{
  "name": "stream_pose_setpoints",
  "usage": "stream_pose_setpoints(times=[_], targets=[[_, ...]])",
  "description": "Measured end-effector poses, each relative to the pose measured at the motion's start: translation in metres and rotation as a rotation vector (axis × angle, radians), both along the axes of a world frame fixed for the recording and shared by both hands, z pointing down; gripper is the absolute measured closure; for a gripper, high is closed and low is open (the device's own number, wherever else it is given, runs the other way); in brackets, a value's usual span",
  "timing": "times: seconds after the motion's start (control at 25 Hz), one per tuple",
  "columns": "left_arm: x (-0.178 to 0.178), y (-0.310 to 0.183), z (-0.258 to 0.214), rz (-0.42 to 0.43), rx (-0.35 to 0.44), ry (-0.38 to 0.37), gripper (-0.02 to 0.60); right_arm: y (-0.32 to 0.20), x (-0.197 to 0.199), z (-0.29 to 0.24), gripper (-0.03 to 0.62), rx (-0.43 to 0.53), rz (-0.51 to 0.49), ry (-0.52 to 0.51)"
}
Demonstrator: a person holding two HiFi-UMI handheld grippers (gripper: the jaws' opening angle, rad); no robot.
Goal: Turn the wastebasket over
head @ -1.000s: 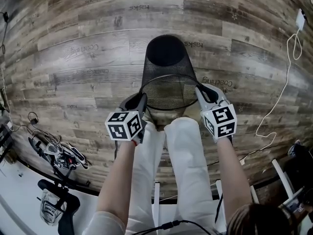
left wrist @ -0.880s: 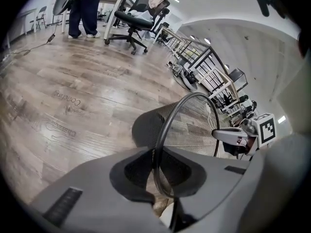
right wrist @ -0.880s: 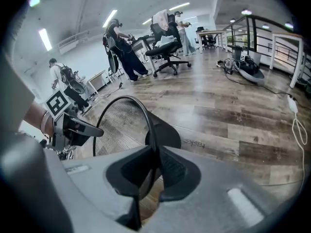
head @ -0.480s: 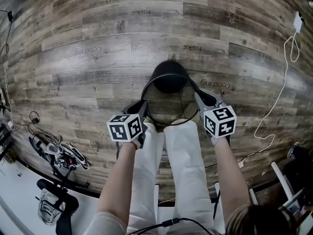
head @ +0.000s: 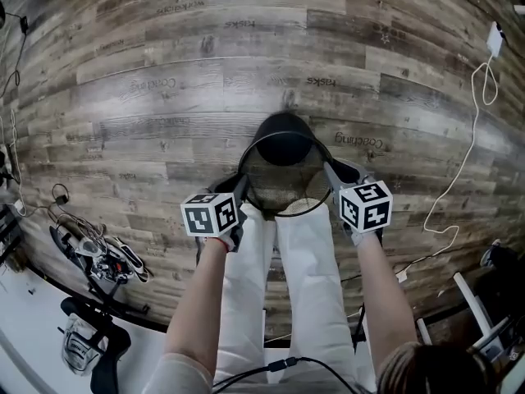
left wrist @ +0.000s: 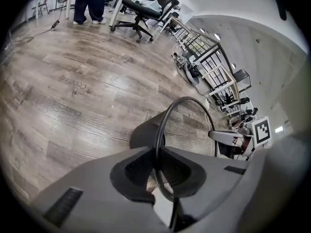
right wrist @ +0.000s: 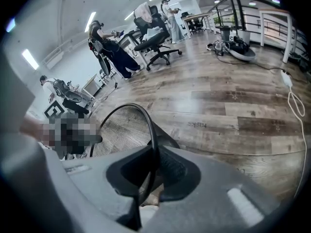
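Note:
A black wire-mesh wastebasket (head: 283, 158) is held tilted above the wooden floor, its open rim toward me and its solid base (head: 284, 134) pointing away. My left gripper (head: 239, 189) is shut on the rim's left side, and my right gripper (head: 333, 173) is shut on the rim's right side. In the left gripper view the thin black rim (left wrist: 160, 144) runs between the jaws, with the mesh (left wrist: 192, 130) beyond. In the right gripper view the rim (right wrist: 151, 149) is likewise pinched between the jaws, the mesh (right wrist: 121, 130) to its left.
My white-trousered legs (head: 308, 253) stand just below the basket. A white cable (head: 467, 162) trails across the floor at the right. A tangle of gear and a chair base (head: 94, 261) lies at lower left. Office chairs (right wrist: 155, 42) and a person stand far off.
Both grippers have lifted the rim and drawn it toward me, so the basket has swung from lying on its side toward mouth-up; its base now shows through the opening.

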State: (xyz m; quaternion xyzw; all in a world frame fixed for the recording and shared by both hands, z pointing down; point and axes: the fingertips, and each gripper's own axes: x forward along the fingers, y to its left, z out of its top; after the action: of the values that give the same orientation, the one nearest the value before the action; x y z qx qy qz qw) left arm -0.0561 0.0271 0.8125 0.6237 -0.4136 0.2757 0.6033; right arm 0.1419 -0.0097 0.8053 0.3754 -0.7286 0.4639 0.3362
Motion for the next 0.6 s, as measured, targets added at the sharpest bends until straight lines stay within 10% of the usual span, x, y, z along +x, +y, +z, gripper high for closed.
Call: stream_pose_setpoints(times=[0.6], targets=[[0.015, -0.022, -0.114, 0.056, 0.076, 0.046, 0.545, -0.012, 0.017, -0.119, 0.557, 0.096, 0.078, -0.01]])
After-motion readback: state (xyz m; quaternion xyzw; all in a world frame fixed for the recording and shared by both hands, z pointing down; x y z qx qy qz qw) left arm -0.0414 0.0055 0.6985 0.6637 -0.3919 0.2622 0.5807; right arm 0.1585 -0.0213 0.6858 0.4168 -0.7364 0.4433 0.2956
